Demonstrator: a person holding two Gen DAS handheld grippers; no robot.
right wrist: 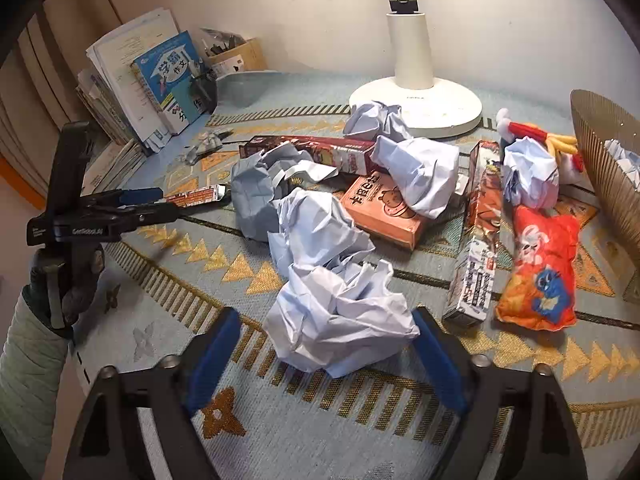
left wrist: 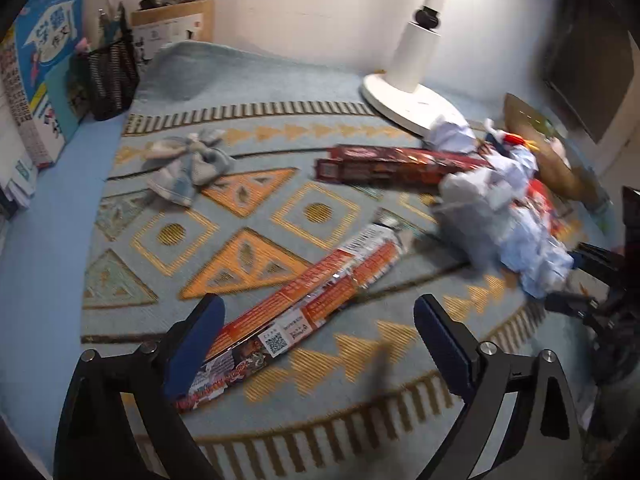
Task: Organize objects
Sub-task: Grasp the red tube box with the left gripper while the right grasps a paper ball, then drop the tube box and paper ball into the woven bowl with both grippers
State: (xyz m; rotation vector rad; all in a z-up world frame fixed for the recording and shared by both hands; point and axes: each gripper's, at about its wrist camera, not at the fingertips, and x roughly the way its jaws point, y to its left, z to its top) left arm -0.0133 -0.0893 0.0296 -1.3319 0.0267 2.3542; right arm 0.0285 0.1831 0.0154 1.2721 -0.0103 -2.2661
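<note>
Clearly the table [right wrist: 132,308] is crowded: the right hand-held gripper [right wrist: 326,354] brackets a crumpled paper ball [right wrist: 340,316], one pad touching without pinching, so it may slip; the left hand-held gripper [left wrist: 318,344], released, straddles a long orange box [left wrist: 296,308].

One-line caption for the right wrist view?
Right gripper straddles crumpled paper on a cluttered patterned mat.

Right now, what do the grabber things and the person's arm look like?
Each gripper is black with two flat fingers padded in blue, and round silver bolts at the finger hinges. The left gripper, seen from the side, has small white lettering on its body and a black handle. The hand wears a dark glove, below it a pale green quilted sleeve.
</note>
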